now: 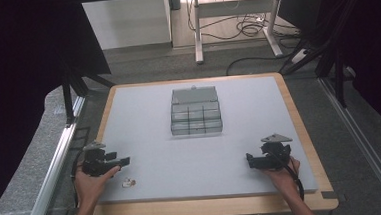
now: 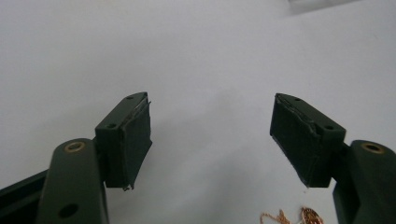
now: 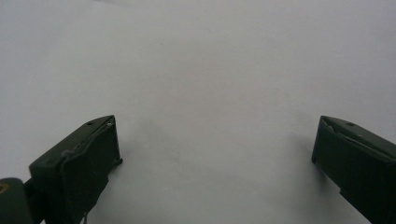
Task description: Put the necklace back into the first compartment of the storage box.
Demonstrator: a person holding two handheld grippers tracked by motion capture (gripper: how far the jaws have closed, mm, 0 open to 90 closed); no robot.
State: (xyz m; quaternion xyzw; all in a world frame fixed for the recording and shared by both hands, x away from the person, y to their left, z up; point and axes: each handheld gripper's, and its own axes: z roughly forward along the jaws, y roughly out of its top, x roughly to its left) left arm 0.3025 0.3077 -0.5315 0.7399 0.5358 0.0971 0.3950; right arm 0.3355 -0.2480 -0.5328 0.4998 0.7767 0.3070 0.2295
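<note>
Two grippers in hand: left gripper (image 1: 124,162) and right gripper (image 1: 250,160), each with two black jaws standing wide apart and nothing between them. One grey mat (image 1: 156,154) on one wooden table (image 1: 300,126). One clear compartment box (image 1: 196,112) with one lid raised; nine compartments countable in a three-by-three grid, contents too small to count. One small piece of gold-coloured jewellery (image 1: 128,182) near the left gripper, seen also at the bottom edge of the left gripper view (image 2: 299,216). Two hands: left hand (image 1: 89,183), right hand (image 1: 282,176).

Gold chain (image 2: 299,216) cut off by bottom edge.
</note>
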